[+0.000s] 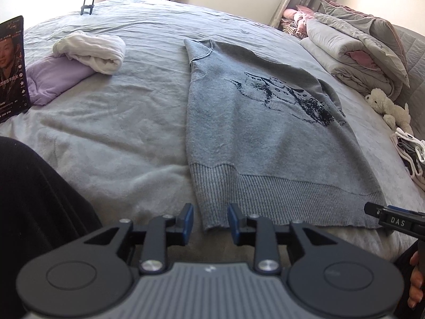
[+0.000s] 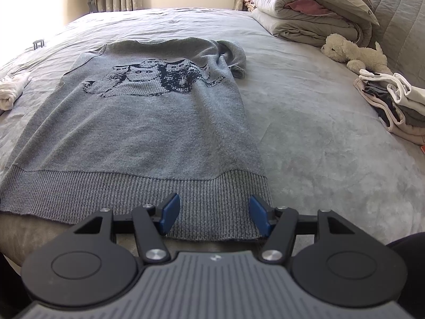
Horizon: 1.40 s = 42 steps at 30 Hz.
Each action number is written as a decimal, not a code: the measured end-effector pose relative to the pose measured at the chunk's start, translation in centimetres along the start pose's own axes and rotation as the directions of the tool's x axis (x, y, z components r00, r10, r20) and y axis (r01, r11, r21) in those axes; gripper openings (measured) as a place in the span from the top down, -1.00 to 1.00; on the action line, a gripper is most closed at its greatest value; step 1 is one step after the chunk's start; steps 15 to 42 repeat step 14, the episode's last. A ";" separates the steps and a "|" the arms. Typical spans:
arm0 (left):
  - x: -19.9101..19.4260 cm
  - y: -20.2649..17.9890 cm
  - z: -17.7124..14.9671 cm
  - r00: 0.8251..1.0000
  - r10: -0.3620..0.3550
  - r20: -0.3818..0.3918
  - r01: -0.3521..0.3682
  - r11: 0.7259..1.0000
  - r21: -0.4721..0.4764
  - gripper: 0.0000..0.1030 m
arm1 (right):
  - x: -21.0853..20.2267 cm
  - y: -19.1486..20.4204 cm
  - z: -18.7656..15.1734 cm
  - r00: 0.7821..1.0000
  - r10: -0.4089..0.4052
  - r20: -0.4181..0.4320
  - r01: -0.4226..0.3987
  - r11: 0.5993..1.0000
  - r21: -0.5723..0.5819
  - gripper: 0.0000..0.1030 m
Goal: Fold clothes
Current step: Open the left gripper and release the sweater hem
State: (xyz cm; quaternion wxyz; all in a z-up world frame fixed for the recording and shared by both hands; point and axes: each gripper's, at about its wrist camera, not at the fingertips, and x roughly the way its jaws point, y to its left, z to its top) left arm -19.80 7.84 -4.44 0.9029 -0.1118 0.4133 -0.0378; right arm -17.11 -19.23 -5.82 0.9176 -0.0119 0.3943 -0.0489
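Observation:
A grey knit sweater (image 1: 255, 133) with a dark blue pattern lies flat on the grey bed, its ribbed hem toward me; it also shows in the right wrist view (image 2: 148, 122). Both sleeves look folded in; one bunches at the sweater's top right corner (image 2: 233, 53). My left gripper (image 1: 209, 222) is open, its blue pads either side of the hem's left corner. My right gripper (image 2: 212, 215) is open over the hem's right corner. The right gripper's tip shows in the left wrist view (image 1: 390, 218).
A rolled white garment (image 1: 98, 50) lies on a lilac one (image 1: 55, 77) at the far left, beside a tablet (image 1: 12, 66). Folded quilts (image 2: 313, 8), a plush toy (image 2: 356, 50) and a stack of folded clothes (image 2: 393, 106) sit at the right.

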 end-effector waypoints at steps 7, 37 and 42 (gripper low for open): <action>-0.4 -0.1 0.7 1.000 -0.009 0.016 0.009 1.000 -0.006 0.14 | -0.3 -0.1 0.3 1.000 0.019 0.005 -0.019 1.000 0.010 -0.21; -0.6 -0.9 2.7 0.999 -0.007 0.039 0.006 1.000 0.023 -0.06 | -1.2 -0.3 2.9 0.997 0.053 0.050 -0.053 0.998 -0.015 -0.21; -0.6 -0.9 2.7 0.999 -0.007 0.039 0.006 1.000 0.023 -0.06 | -1.2 -0.3 2.9 0.997 0.053 0.050 -0.053 0.998 -0.015 -0.21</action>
